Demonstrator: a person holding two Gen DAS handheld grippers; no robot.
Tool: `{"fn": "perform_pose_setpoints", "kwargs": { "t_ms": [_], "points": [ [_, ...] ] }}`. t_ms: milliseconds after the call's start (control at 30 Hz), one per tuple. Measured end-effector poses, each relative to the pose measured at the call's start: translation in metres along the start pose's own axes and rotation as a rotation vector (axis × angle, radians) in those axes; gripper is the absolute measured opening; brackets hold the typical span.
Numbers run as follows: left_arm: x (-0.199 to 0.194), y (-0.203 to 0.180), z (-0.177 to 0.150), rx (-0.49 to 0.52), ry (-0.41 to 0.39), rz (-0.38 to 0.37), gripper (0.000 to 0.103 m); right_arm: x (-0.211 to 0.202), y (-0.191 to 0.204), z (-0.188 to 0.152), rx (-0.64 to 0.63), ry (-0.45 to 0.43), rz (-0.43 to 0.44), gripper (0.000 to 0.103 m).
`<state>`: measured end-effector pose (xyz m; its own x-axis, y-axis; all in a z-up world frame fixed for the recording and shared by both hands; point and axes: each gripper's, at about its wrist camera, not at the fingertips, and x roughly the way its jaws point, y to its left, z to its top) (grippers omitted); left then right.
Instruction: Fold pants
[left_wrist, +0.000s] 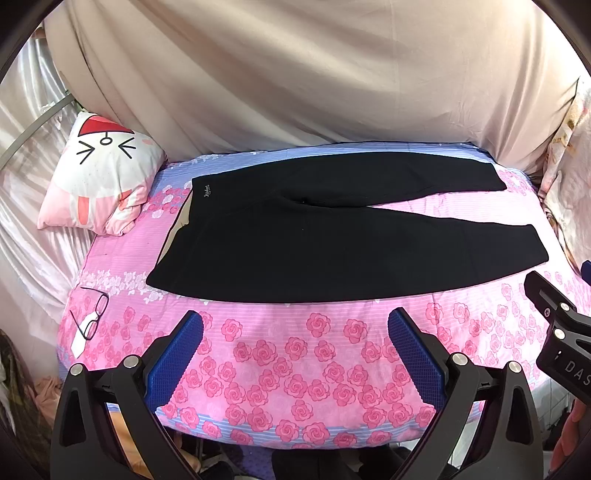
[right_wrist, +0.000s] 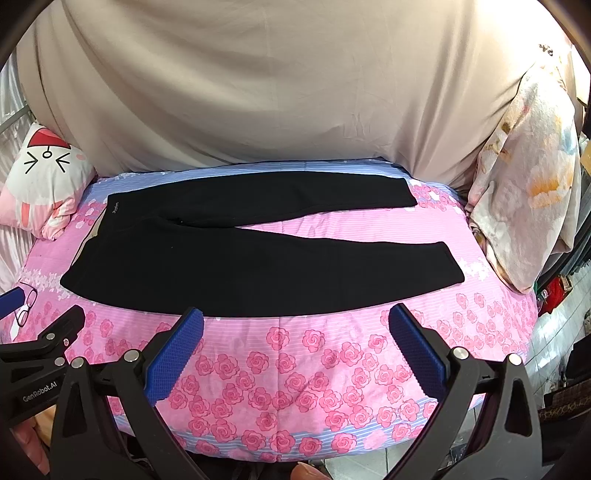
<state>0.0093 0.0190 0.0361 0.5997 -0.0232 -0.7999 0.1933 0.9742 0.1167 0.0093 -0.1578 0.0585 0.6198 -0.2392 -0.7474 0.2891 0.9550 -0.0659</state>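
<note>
Lying flat and unfolded on the rose-print bedspread (left_wrist: 295, 354), the pants (left_wrist: 332, 236) have their waist toward the pillow (left_wrist: 99, 184), legs splayed to my right. My left gripper (left_wrist: 295, 332) and right gripper (right_wrist: 295, 328) hover short of the near hem, both spread wide, empty. Glasses (left_wrist: 92, 314) lie near the left edge.

Black pants (left_wrist: 332, 236) on a pink rose-print bedspread (left_wrist: 295, 354).
Bedspread edges turn blue-striped; backdrop sheet (left_wrist: 295, 74) plain beige; pillow (left_wrist: 99, 177) white and pink with a red-hatted cartoon face; gripper pads (right_wrist: 173, 358) blue.
</note>
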Motion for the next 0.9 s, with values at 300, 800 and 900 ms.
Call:
{"fn": "perform_pose_setpoints", "kwargs": {
  "t_ms": [300,800,900],
  "points": [
    [-0.0008,0.0019,-0.001,-0.005,0.002,0.0,0.098,0.0013,0.0002,-0.0003,-0.002,0.001,0.001,0.098],
    [0.001,0.0056,-0.0034,-0.006,0.006,-0.006,0.098,0.0043,-0.0002,-0.0004,-0.001,0.008,0.0,0.098],
    [0.0022,0.0057,-0.0019,-0.005,0.007,-0.007,0.098,0.0059,0.0001,-0.0009,-0.002,0.009,-0.002,0.098]
  ]
}}
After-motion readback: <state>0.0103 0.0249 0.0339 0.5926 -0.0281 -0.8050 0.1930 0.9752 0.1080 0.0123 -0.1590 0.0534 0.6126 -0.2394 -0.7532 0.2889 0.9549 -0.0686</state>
